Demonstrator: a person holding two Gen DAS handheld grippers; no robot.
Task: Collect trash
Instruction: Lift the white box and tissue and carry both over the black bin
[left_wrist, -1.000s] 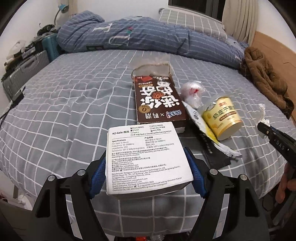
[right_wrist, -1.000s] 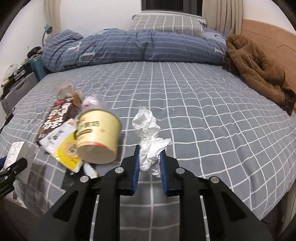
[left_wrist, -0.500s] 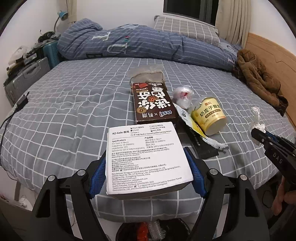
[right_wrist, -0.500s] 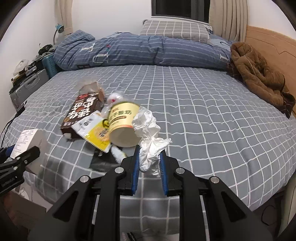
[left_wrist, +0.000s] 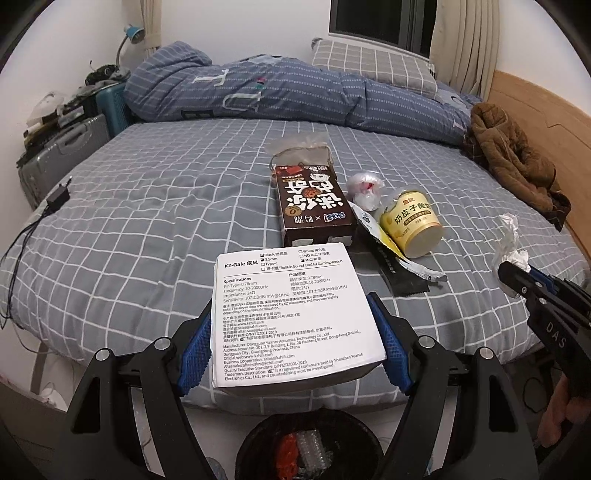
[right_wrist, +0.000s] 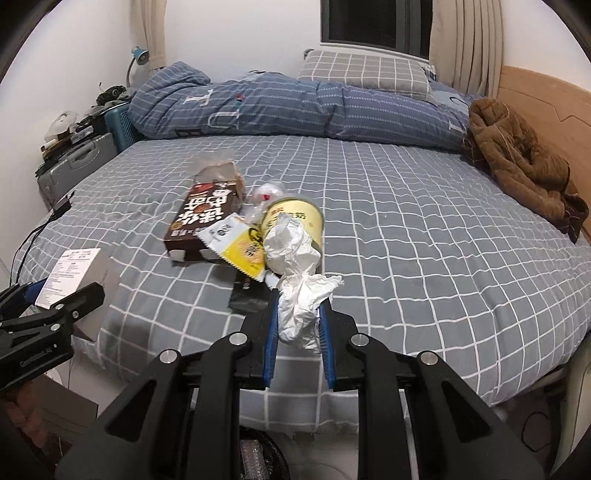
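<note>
The left gripper (left_wrist: 291, 343) is held level, pointing forward, its two black arms spread fairly wide and its blue fingers (left_wrist: 388, 347) pressed flat against the two sides of a white box (left_wrist: 291, 314). The right gripper (right_wrist: 298, 332) is also held level and pointing forward, its blue fingers (right_wrist: 271, 332) drawn close together and pinching a crumpled tissue (right_wrist: 295, 266). Part of a bare hand (left_wrist: 563, 410) shows behind the right gripper's black body in the left wrist view.
</note>
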